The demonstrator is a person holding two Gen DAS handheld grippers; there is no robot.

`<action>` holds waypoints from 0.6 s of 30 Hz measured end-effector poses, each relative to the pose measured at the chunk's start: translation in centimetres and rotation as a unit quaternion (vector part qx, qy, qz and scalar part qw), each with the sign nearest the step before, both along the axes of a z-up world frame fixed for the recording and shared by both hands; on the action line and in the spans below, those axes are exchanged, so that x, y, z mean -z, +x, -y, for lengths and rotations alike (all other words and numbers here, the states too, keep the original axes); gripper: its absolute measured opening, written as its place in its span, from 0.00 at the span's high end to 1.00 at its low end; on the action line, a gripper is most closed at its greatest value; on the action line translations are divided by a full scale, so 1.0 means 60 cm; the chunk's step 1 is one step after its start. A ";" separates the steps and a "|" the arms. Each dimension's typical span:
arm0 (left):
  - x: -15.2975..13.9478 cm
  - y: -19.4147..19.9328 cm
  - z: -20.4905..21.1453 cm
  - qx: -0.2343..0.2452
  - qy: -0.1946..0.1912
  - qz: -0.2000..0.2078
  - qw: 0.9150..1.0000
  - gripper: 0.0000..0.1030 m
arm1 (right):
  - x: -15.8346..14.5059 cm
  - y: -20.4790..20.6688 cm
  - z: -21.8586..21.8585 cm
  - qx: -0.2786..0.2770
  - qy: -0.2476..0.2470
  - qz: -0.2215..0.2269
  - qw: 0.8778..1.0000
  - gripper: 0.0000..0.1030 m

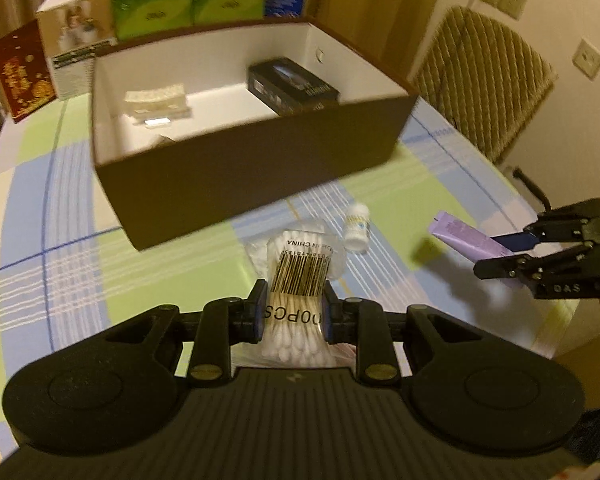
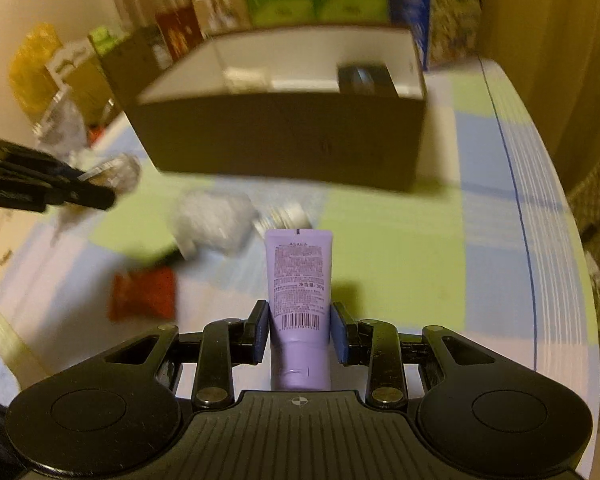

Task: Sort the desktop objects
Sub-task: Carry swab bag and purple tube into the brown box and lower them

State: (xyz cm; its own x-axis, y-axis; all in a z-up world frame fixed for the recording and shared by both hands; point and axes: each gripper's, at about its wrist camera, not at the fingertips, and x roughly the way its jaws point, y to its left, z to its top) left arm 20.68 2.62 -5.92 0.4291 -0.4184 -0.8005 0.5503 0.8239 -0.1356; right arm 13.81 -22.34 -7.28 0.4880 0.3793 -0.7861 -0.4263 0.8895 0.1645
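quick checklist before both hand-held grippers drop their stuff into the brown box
1. Left hand-held gripper grips the cotton swab pack: ok, pads pinch it on both sides.
2. Right hand-held gripper holds the purple tube: ok, pads close on it near the cap end.
3. Brown box open on top: ok, no lid in view.
4. Free floor space inside the box: ok, the black box and a white item leave bare floor between them.
5. Both loads already above the box rim: not ok, both are short of the box's near wall.
6. Small white bottle clear of the path: cannot tell.
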 end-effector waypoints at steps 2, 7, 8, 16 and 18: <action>-0.013 0.012 -0.009 -0.010 -0.004 0.009 1.000 0.79 | -0.020 0.011 -0.008 -0.004 0.014 0.012 1.000 0.71; -0.043 0.043 -0.019 -0.028 -0.011 0.034 0.999 0.79 | -0.058 0.047 -0.035 -0.017 0.033 0.038 0.999 0.71; -0.050 0.051 -0.018 -0.030 -0.012 0.039 0.999 0.79 | -0.065 0.057 -0.042 -0.019 0.034 0.043 0.998 0.71; -0.083 0.121 0.004 -0.041 -0.027 0.056 0.997 0.79 | -0.106 0.149 -0.103 -0.026 0.036 0.081 0.996 0.71; -0.088 0.141 0.012 -0.044 -0.024 0.062 0.997 0.79 | -0.108 0.177 -0.115 -0.022 0.035 0.079 0.996 0.71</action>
State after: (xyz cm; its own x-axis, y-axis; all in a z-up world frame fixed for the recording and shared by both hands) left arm 29.13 1.92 -0.64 0.5600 -0.4111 -0.7193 0.4907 0.8641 -0.1118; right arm 24.45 -15.45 -0.81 0.5855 0.4542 -0.6715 -0.4902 0.8581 0.1531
